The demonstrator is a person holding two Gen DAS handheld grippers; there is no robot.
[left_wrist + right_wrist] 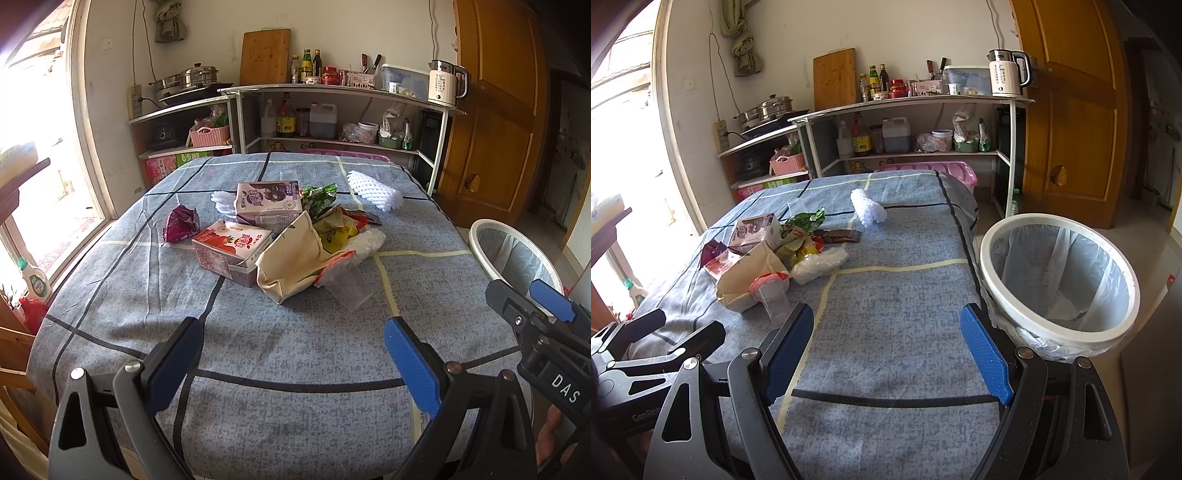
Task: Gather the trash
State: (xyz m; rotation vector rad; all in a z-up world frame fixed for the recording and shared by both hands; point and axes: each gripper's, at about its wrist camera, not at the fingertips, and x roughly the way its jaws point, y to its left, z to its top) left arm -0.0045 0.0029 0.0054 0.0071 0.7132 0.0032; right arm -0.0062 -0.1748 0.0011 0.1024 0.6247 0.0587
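Observation:
A pile of trash lies mid-table: a red milk carton (229, 247), a purple carton (267, 201), a purple wrapper (181, 221), a crumpled paper bag (291, 258), a clear plastic cup (347, 288), snack wrappers (332, 218) and a white foam net (375, 190). The pile also shows in the right wrist view, with the paper bag (746, 277) and cup (774, 299) nearest. My left gripper (293, 365) is open and empty over the near table. My right gripper (886, 354) is open and empty, beside the white lined trash bin (1056, 280).
The table wears a blue checked cloth (295, 406). The bin (513, 254) stands off the table's right edge. Kitchen shelves (332, 110) with bottles and a kettle stand behind. A wooden door (495, 110) is at right, a window at left.

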